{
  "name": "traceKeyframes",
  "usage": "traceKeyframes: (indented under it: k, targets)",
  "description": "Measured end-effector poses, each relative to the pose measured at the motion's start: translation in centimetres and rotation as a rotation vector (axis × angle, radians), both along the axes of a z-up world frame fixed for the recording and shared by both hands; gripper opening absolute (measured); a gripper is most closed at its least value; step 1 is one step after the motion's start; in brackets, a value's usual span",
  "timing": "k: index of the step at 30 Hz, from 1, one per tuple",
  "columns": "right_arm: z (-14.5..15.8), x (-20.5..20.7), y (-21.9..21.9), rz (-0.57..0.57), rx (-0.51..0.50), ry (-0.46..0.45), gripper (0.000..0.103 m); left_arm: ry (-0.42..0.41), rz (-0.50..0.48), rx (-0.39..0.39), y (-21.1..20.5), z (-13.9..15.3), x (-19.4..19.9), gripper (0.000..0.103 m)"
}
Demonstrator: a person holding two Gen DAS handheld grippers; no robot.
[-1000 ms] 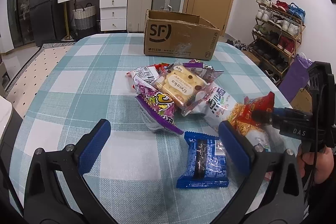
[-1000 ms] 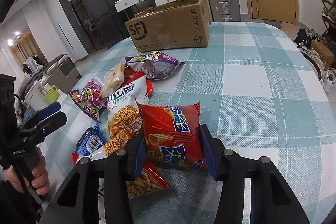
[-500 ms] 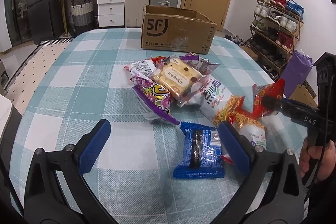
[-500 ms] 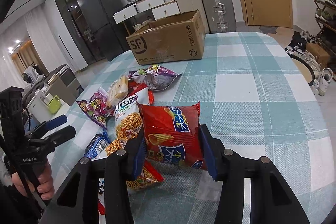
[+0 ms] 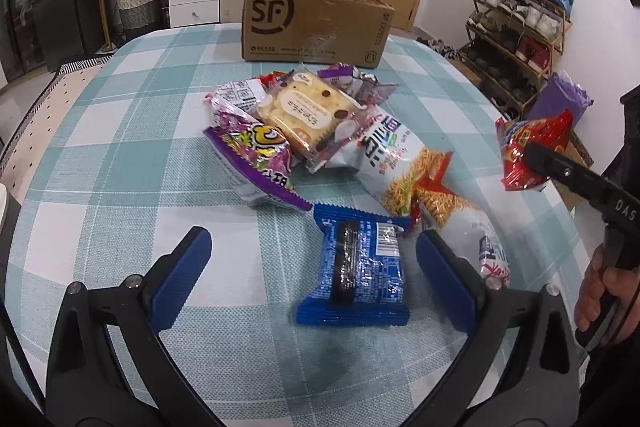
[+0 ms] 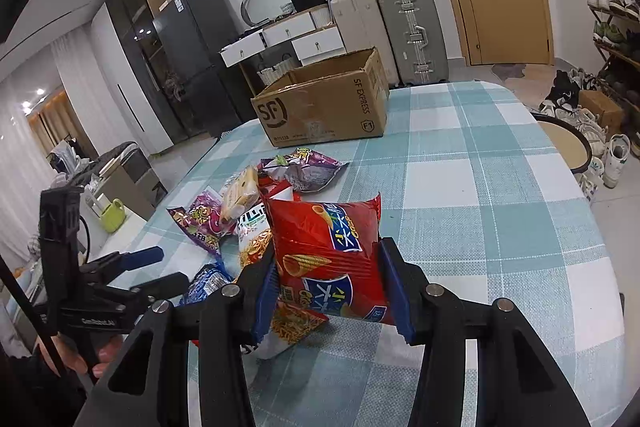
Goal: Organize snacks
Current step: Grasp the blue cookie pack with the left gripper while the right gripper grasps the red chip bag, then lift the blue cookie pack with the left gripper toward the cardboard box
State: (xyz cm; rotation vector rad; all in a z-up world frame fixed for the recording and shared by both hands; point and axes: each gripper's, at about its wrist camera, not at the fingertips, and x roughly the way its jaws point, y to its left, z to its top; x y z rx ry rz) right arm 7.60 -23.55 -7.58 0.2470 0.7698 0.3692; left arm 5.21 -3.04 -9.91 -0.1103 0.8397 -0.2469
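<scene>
The right claw (image 6: 328, 287) has lifted the red snack bag (image 6: 332, 259) (clamped) off the table.

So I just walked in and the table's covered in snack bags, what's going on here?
A person holding a gripper in each hand is sorting snacks. The right gripper is shut on a red snack bag, held off the checked table. The left gripper hangs open over a blue packet. The other bags lie in a pile before the open cardboard box.

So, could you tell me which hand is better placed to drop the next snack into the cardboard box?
Right: the right gripper is shut on the red snack bag, clear of the table. The left gripper is open, empty.
</scene>
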Motion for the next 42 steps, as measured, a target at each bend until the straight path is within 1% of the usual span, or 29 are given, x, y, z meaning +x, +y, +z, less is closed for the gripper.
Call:
traceKeyframes:
  k: [3, 6, 13, 15, 16, 17, 18, 20, 21, 22, 24, 27, 29, 36, 42]
  targets:
    - [0.1, -0.4, -0.3, 0.002, 0.012, -0.003, 0.048, 0.023, -0.009, 0.017, -0.7, -0.5, 0.4, 0.102]
    - [0.1, -0.7, -0.5, 0.001, 0.02, -0.005, 0.048, 0.049, -0.012, 0.018, -1.0, -1.2, 1.0, 0.102]
    - [-0.1, -1.2, -0.8, 0.002, 0.024, -0.006, 0.048, 0.08, -0.021, 0.04, -1.7, -2.0, 2.0, 0.102]
    - [-0.2, -1.2, -0.7, 0.006, 0.025, -0.004, 0.048, 0.097, -0.021, 0.052, -1.8, -2.4, 2.3, 0.1]
    - [-0.2, -1.3, -0.7, 0.006, 0.024, -0.004, 0.048, 0.106, -0.021, 0.052, -1.8, -2.6, 2.5, 0.091]
    - [-0.2, -1.3, -0.7, 0.006, 0.024, -0.004, 0.048, 0.118, -0.024, 0.04, -1.7, -2.9, 2.6, 0.079]
    - [-0.2, -1.2, -0.7, 0.008, 0.027, -0.002, 0.048, 0.121, -0.027, 0.021, -1.6, -2.9, 2.6, 0.078]
    - [-0.2, -1.1, -0.6, 0.008, 0.028, -0.002, 0.048, 0.124, -0.045, -0.017, -1.2, -2.9, 2.7, 0.06]
    - [-0.2, -1.1, -0.6, 0.008, 0.026, -0.001, 0.048, 0.123, -0.052, -0.026, -1.1, -2.8, 2.7, 0.053]
    - [-0.2, -1.1, -0.5, 0.007, 0.025, 0.0, 0.048, 0.131, -0.068, -0.043, -1.0, -2.8, 2.7, 0.042]
    - [-0.2, -1.1, -0.4, 0.007, 0.024, 0.001, 0.048, 0.135, -0.068, -0.047, -0.8, -2.8, 2.5, 0.041]
    - [-0.1, -1.1, -0.1, 0.01, 0.02, 0.0, 0.048, 0.139, -0.089, -0.091, -0.3, -2.7, 2.2, 0.04]
    - [0.0, -1.1, 0.1, 0.012, 0.016, -0.002, 0.048, 0.123, -0.1, -0.078, -0.3, -2.3, 1.8, 0.04]
    - [1.3, -1.6, 1.4, 0.027, 0.002, -0.022, 0.048, 0.069, -0.101, -0.089, 0.6, -0.1, 0.1, 0.04]
    - [2.9, -2.2, 2.5, 0.049, -0.002, -0.044, 0.048, 0.023, -0.1, -0.078, 1.6, 2.7, -1.0, 0.04]
